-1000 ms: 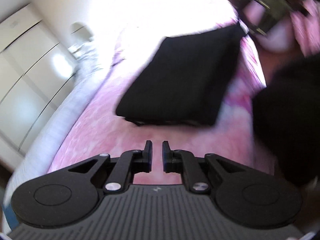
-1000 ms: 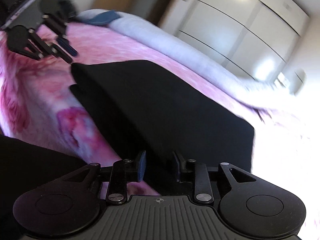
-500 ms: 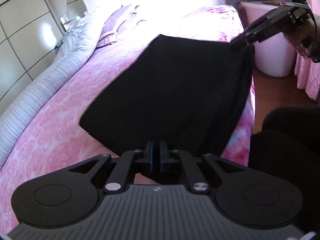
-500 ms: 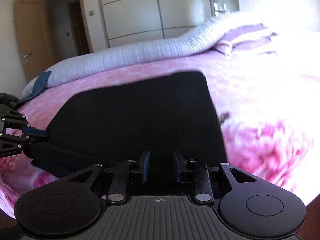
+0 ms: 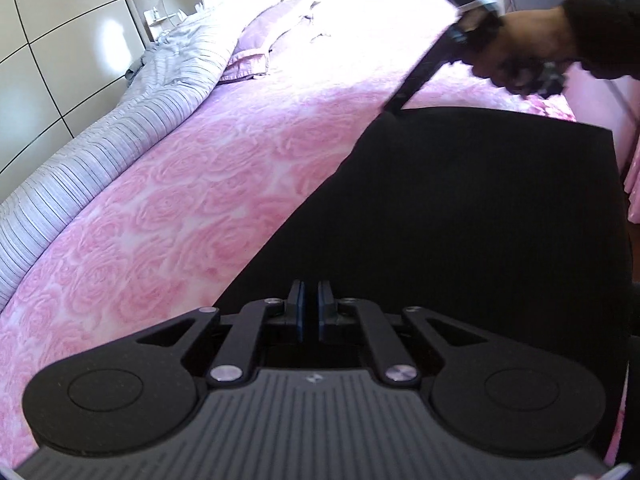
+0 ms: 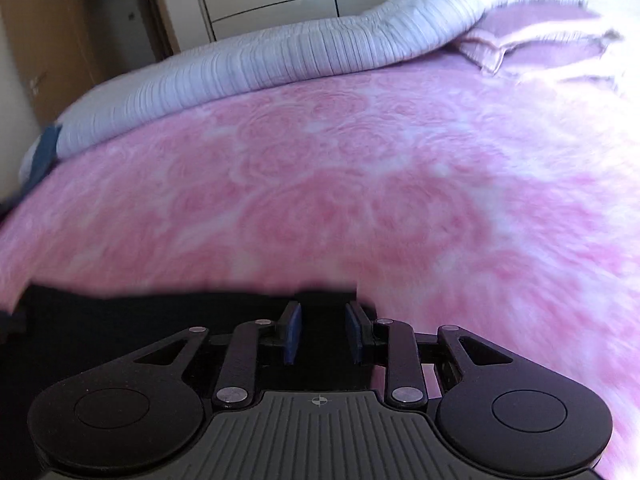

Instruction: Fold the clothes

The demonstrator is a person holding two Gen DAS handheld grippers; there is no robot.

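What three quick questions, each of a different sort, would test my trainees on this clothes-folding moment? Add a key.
1. True or false: the black garment lies on a green bedspread.
2. Multiple choice: the left gripper sits over A) the striped duvet, B) the garment's near edge, C) the pillow.
3. Fill in: in the left wrist view, the right gripper meets the garment at its far ____.

Key: 1 false, the bedspread is pink; 2 B; 3 corner.
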